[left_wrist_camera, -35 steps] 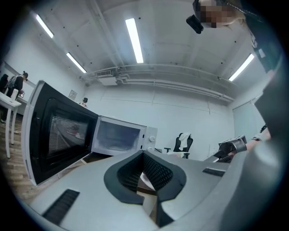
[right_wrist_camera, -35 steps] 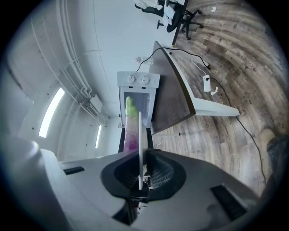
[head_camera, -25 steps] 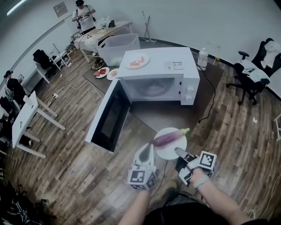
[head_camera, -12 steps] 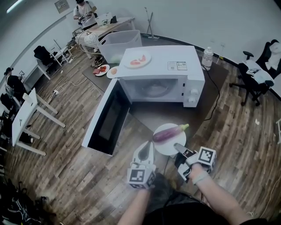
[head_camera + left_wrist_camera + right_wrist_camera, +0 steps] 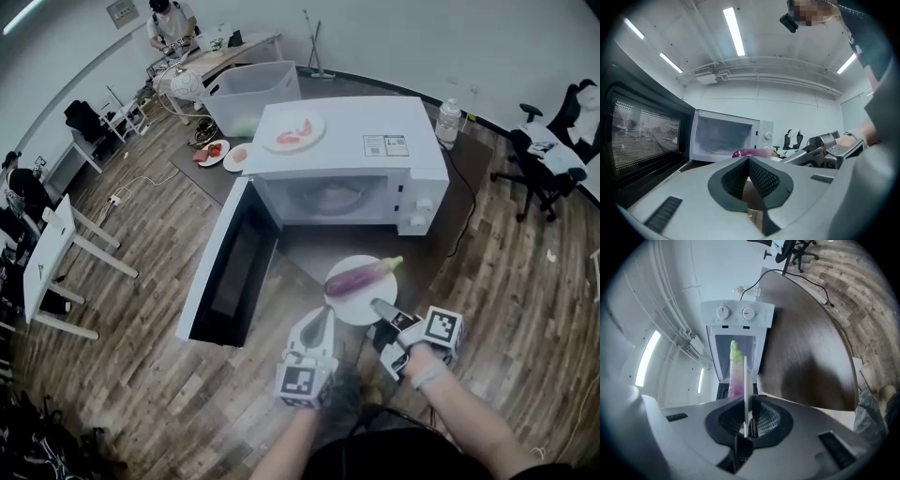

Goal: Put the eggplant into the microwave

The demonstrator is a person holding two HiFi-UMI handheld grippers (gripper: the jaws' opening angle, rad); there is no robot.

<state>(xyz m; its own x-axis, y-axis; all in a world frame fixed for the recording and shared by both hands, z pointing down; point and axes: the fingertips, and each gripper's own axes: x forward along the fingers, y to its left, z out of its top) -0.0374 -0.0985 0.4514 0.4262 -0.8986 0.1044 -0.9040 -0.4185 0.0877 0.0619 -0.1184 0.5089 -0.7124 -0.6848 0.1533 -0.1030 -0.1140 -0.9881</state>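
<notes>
A purple eggplant (image 5: 361, 277) with a green stem lies on a white plate (image 5: 349, 307). My right gripper (image 5: 380, 307) is shut on the plate's near rim and holds it level in front of the white microwave (image 5: 347, 141). The microwave's door (image 5: 230, 267) hangs wide open to the left and its cavity looks bare. In the right gripper view the plate (image 5: 745, 380) runs edge-on between the jaws of the right gripper (image 5: 747, 420), with the eggplant (image 5: 735, 373) on it. My left gripper (image 5: 323, 314) is shut and empty, just left of the plate. The left gripper (image 5: 749, 161) faces the open cavity (image 5: 724, 136).
A plate of red food (image 5: 292, 131) sits on the microwave's top. A water bottle (image 5: 448, 120) stands at the table's back right, with a cable beside it. Behind are a clear plastic bin (image 5: 251, 94), plates (image 5: 214, 152), a person (image 5: 173, 23); office chairs (image 5: 553, 150) at right.
Both grippers have moved toward the microwave, and the plate with the eggplant has come nearer its opening. Neither gripper has changed its grip.
</notes>
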